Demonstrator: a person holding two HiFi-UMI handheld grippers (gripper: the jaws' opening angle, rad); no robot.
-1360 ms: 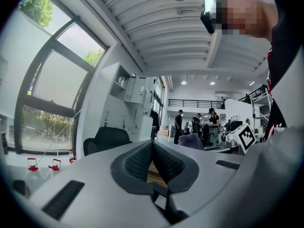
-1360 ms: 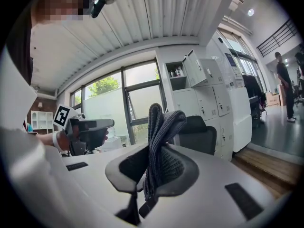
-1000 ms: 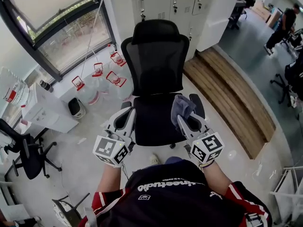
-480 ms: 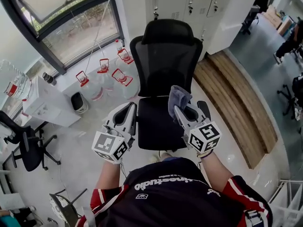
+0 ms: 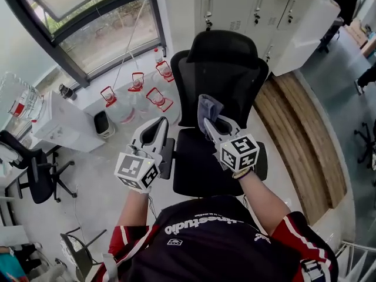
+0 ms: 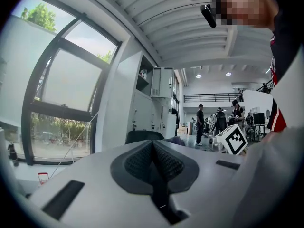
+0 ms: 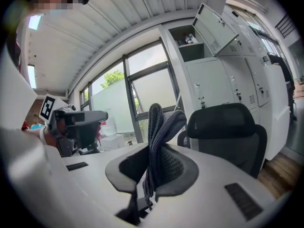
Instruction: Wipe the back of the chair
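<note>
My right gripper (image 5: 214, 124) is clamped on a grey cloth (image 5: 207, 106). The right gripper view shows it best: ribbed knit fabric, folded, standing up out of the pinched dark pads. The head view only gives a crumpled grey lump at the jaw tips, in front of the chair (image 5: 220, 69). The chair has a black mesh backrest, a rounded headrest on top and a smooth dark seat below. In the right gripper view the backrest sits to the right of the cloth, with window frame showing between them, so they are not touching.

My left gripper (image 5: 154, 128) is held low, near the seat's left edge. Its own view shows the jaws pressed together on nothing, dimpled black pads meeting at a seam in a matte grey shell. That view catches only the headrest top over the jaws, plus the other gripper's marker cube (image 6: 232, 139).

Only the head view shows the clear water jugs (image 5: 135, 93) with red handles under the window, the white lockers (image 5: 235, 4) and a wooden floor strip (image 5: 305, 134).
</note>
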